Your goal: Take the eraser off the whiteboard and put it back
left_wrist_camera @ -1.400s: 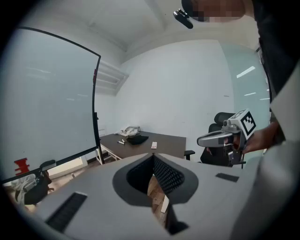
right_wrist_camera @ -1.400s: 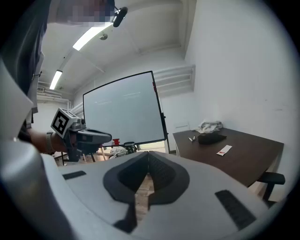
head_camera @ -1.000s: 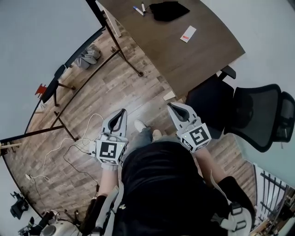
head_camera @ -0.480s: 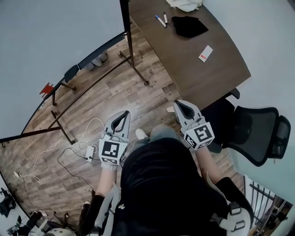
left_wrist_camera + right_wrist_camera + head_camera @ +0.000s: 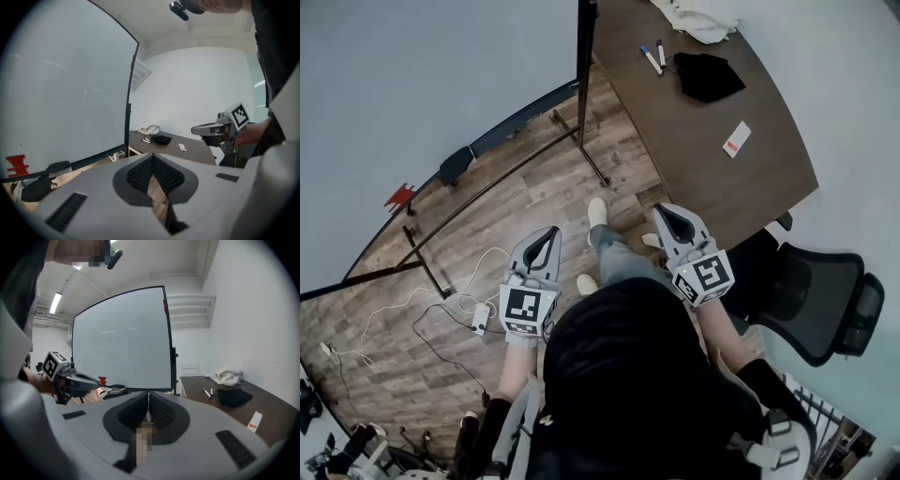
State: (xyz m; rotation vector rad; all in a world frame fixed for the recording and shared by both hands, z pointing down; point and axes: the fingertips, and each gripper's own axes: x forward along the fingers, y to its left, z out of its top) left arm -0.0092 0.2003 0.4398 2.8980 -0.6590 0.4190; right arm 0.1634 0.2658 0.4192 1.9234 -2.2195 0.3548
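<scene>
The whiteboard [image 5: 441,75] stands at the left on a black frame. A black eraser [image 5: 455,166] rests on its tray, with a small red piece [image 5: 400,196] stuck to the board beside it. In the right gripper view the eraser [image 5: 117,387] lies at the board's lower edge; in the left gripper view the eraser [image 5: 44,180] is low at the left. My left gripper [image 5: 547,234] and right gripper [image 5: 664,217] are held side by side in front of the person's body, well short of the board. Both are shut and hold nothing.
A brown desk [image 5: 703,169] at the upper right carries two markers [image 5: 654,56], a black cloth [image 5: 705,75], a white cloth [image 5: 698,21] and a small card [image 5: 736,139]. A black office chair [image 5: 820,300] stands at the right. Cables and a power strip [image 5: 481,314] lie on the wood floor.
The person has walked forward: the whiteboard's edge and the desk have slid right and closer in the head view. Both grippers stay shut and empty, held the same way.
</scene>
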